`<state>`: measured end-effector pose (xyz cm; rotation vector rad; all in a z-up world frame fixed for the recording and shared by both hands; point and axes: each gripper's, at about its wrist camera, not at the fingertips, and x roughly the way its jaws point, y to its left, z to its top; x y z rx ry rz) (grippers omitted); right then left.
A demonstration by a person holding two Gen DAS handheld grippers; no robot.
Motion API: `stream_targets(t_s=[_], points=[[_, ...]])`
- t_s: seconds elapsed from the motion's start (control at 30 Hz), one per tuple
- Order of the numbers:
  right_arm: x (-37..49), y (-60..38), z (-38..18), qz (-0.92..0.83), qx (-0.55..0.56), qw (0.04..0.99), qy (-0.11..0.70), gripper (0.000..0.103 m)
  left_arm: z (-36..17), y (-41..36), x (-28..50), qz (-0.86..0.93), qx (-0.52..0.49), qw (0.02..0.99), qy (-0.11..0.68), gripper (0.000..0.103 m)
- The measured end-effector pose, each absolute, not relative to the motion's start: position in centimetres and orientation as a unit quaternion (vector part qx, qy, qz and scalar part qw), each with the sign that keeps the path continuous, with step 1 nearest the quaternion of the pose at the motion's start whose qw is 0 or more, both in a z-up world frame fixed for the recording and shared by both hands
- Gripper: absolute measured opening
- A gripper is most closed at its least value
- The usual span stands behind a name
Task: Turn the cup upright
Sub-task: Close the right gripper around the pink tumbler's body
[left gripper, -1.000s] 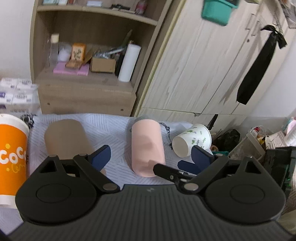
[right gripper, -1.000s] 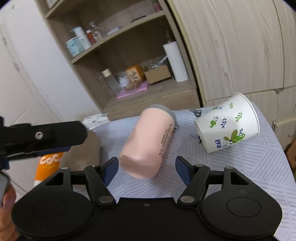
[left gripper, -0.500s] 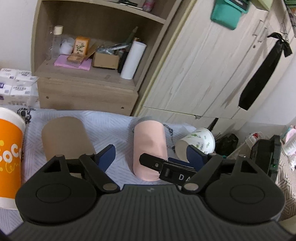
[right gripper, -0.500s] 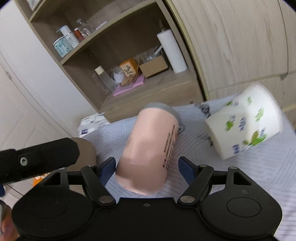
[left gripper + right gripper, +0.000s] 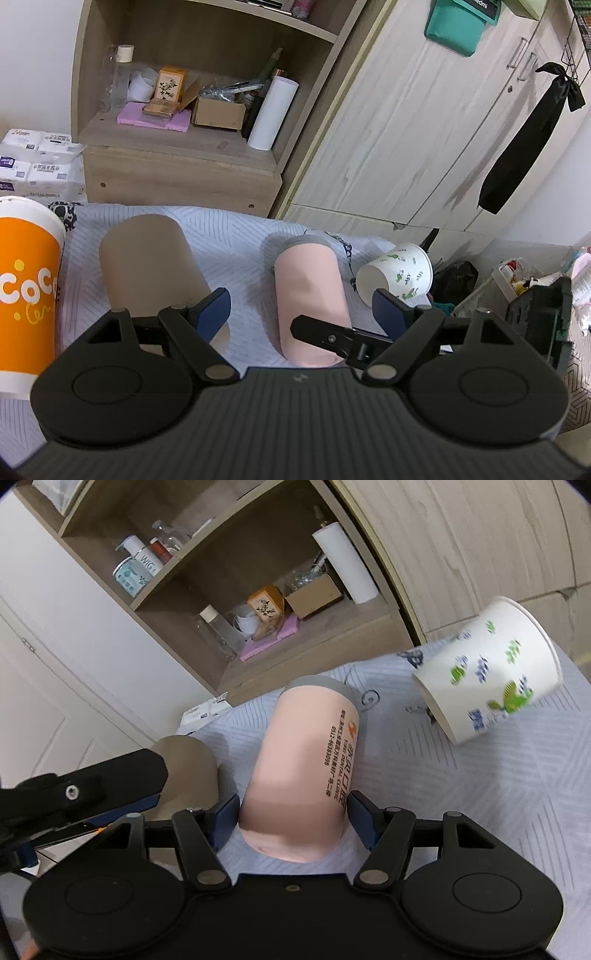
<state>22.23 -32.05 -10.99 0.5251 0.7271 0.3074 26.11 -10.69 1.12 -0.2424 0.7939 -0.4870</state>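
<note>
Right claw has closed in on the pink cup over the last second: blue pads now sit just beside both flanks of its near end, where before they were spread short of it. Can't tell if the pads actually touch, so grip unconfirmed. Leaf-print paper cup has shifted toward the upper right of the right wrist view and is motion-blurred.

Pink cup lies on its side on the grey patterned cloth covering the surface, grey-banded end pointing away toward the shelf unit, flat pink end nearest the claws.

Around it: brown cup also on its side to the left, well apart from the pink one. Orange paper cup stands upright at far left. Leaf-print paper cup is tipped over near the pink cup's right, open mouth facing the left wrist camera. Tissue packs sit beside the shelf unit.

Left claw is spread wide and holds nothing, hovering over the near edge of the cloth; its left pad overlaps the brown cup's near end. One black finger of the right claw crosses in front of the left claw's right pad.
</note>
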Motion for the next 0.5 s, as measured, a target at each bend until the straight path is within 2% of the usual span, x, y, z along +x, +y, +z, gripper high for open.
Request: stream_targets(t_s=[0.37, 0.5], points=[[17.0, -32.5, -11.0, 0.182, 0.274, 0.869, 0.369, 0.069, 0.0, -9.6, 24.2, -0.259, -0.131, 0.856, 0.427, 0.084], [13.5, -32.3, -10.9, 0.185, 0.262, 0.88, 0.351, 0.07, -0.3, -9.4, 22.3, -0.265, -0.123, 0.85, 0.438, 0.084]])
